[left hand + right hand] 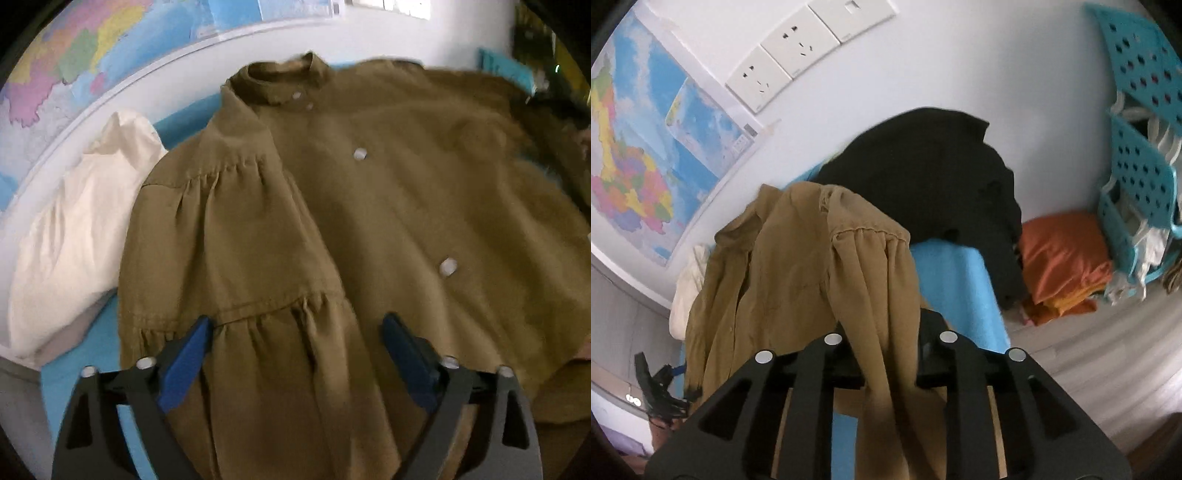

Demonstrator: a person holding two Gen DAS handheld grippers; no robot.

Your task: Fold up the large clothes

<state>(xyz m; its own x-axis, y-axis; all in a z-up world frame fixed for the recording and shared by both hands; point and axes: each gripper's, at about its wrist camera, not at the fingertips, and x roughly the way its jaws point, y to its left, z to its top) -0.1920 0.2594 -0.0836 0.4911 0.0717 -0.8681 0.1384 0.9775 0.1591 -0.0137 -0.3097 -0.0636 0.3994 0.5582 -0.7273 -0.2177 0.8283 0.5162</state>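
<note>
An olive-brown buttoned shirt (369, 206) lies spread on a blue surface (85, 354), collar at the far side. My left gripper (295, 332) is open, its blue fingers (188, 354) hovering over the shirt's gathered near-left part. In the right wrist view my right gripper (886, 354) is shut on a fold of the same shirt (820, 266) and holds it lifted, so the cloth drapes down over the jaws. The fingertips are hidden by the cloth.
A cream garment (74, 229) lies left of the shirt. A black garment (934, 177) and folded orange clothes (1067, 258) lie beyond, beside a teal perforated basket (1137, 155). A wall map (639, 147) and sockets (798, 48) are behind.
</note>
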